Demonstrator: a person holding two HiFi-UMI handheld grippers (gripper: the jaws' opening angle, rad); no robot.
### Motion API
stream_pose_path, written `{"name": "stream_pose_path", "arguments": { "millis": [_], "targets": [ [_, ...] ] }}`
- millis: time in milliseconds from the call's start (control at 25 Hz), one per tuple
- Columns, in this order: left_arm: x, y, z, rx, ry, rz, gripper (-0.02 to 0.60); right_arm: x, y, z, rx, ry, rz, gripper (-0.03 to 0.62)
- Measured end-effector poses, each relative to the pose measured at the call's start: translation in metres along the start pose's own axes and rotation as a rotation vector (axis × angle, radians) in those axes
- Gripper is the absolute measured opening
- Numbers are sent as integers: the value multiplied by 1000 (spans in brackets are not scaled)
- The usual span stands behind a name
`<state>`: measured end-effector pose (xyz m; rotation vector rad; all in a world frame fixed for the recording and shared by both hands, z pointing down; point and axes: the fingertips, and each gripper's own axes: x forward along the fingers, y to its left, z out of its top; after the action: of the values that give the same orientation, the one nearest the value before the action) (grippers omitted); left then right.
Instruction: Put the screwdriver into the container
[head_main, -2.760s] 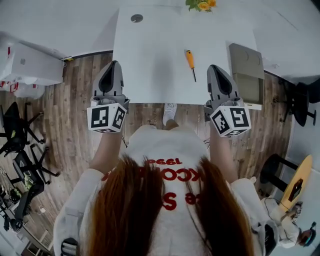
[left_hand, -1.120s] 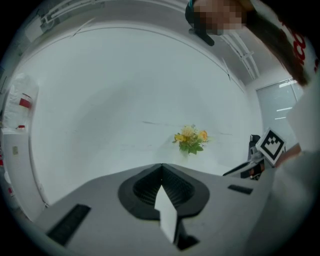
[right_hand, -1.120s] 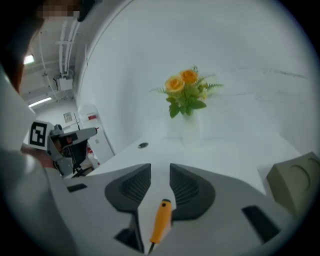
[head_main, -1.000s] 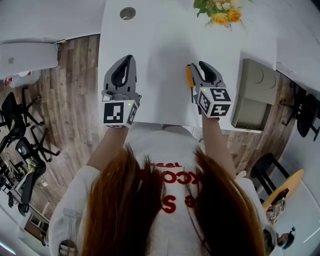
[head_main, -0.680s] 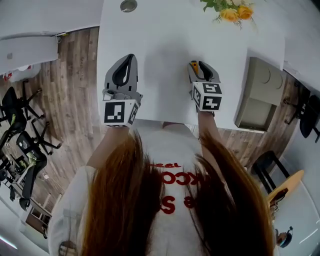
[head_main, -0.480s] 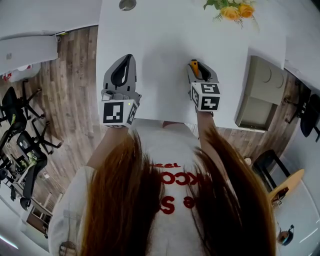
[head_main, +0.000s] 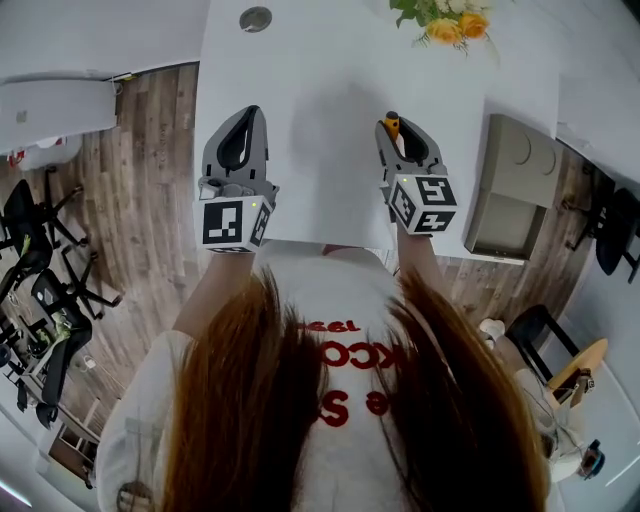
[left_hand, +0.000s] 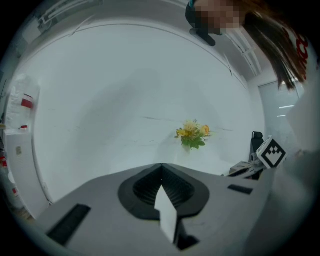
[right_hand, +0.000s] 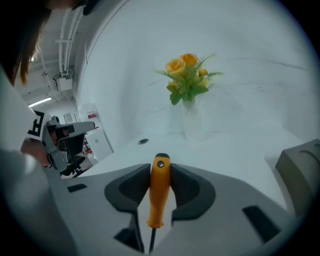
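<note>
Right gripper (head_main: 398, 130): clenched on the screwdriver (right_hand: 160, 192). Its jaws have just been closing, and both pads bear on the orange handle.
Left gripper (left_hand: 161, 170): jaws together with nothing between them. It hangs over the table (head_main: 320, 90), at 9 o'clock from the right gripper.
Screwdriver location: between the right gripper's jaws, above the white table top. Whether the tip is clear of the surface cannot be told.
Long axis: runs along the line the right gripper points. In the head view it lies from 12 to 6 o'clock.
Pointing: the butt cap of the handle projects past the jaw tips toward 12 o'clock. The thin shaft runs back toward 6 o'clock, under the gripper body.
Container (head_main: 510, 190): grey box at the right edge of the table, at 3 o'clock from the right gripper and apart from it.
Handling estimate: probably light and rigid. The smooth, rounded handle may roll or pivot between flat pads.
Grip point: the thick middle of the handle, as taken here. The shaft looks too thin for a sure hold.
Other item: flowers (head_main: 440, 22) at 1 o'clock, at the far edge of the table.
</note>
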<state>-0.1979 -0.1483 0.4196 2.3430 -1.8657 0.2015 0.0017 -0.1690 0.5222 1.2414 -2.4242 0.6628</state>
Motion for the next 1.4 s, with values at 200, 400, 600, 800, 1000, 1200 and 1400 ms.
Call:
{"name": "stream_pose_path", "arguments": {
  "millis": [200, 400, 600, 800, 1000, 1200, 1400],
  "targets": [
    [-2, 4, 23, 10, -58, 7, 8, -22, 6, 61, -40, -187, -8, 123],
    [3, 8, 52, 19, -126, 10, 7, -38, 12, 110, -77, -315, 3, 123],
    [-3, 11, 81, 34, -195, 23, 7, -58, 27, 148, -127, -422, 22, 123],
    [-13, 15, 98, 41, -242, 40, 7, -78, 37, 169, -154, -501, 22, 123],
    [-12, 14, 104, 45, -256, 26, 8, -93, 37, 177, -159, -541, 3, 123],
    [-2, -1, 108, 41, -259, -36, 7, -121, 22, 168, -117, -561, -76, 123],
    [16, -50, 109, 31, -255, -163, 8, -163, -5, 156, -78, -582, -193, 123]
  ]
}}
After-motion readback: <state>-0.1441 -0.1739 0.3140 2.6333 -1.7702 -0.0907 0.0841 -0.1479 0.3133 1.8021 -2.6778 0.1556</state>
